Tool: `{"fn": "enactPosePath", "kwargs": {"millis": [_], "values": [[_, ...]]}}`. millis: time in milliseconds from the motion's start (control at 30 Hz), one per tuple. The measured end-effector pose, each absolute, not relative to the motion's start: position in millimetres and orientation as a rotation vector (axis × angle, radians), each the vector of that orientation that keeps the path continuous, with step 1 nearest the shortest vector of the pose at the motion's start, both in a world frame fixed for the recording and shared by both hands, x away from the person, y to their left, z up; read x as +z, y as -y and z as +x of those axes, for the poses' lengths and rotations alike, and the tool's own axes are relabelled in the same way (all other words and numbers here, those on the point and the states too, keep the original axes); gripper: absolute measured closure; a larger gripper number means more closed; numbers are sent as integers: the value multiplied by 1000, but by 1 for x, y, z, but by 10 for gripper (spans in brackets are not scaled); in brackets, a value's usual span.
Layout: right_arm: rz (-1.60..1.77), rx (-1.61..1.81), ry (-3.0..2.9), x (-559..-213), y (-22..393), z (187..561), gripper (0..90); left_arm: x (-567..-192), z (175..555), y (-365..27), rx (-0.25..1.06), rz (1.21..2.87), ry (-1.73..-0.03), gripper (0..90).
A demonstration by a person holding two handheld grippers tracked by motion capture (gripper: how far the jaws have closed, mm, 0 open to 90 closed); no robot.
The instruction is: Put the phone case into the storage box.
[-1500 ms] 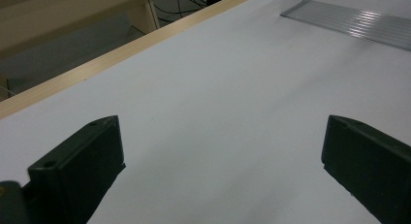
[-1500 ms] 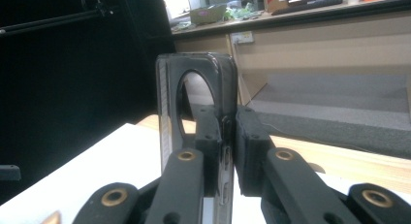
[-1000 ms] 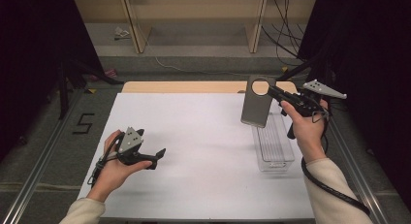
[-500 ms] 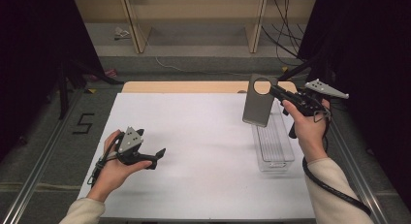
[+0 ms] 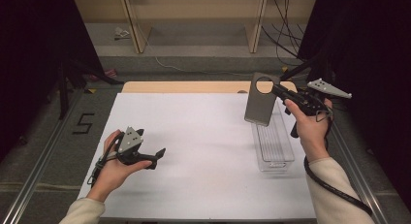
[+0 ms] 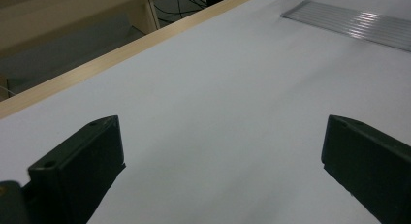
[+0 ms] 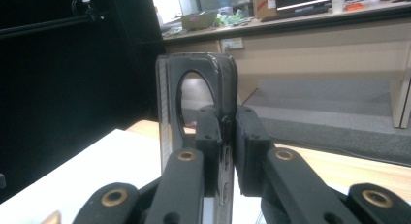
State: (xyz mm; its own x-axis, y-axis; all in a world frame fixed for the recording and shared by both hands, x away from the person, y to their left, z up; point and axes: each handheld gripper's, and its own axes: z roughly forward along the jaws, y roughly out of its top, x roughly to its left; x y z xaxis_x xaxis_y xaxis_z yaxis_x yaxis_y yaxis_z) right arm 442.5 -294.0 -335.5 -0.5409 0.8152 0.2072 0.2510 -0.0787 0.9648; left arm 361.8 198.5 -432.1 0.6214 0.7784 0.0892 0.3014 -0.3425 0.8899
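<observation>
The grey lid (image 5: 261,103), a flat plate with a round hole near its top, hangs upright in the air above the far end of the clear tray (image 5: 274,145) at the right of the white table (image 5: 203,151). The right gripper (image 5: 280,92) pinches the lid's edge beside the hole, jaws pressed onto it from both sides. The left gripper (image 5: 160,153) rests low over the table's near left, well apart from the lid, its jaws spread with nothing between them.
</observation>
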Motion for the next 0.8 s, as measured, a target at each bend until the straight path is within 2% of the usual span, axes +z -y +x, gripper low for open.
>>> {"fn": "enactPosePath", "kwargs": {"millis": [800], "values": [[1153,1643,-1736,-334,299,443,824,-432,362,-199,645,1913,-860,11]]}}
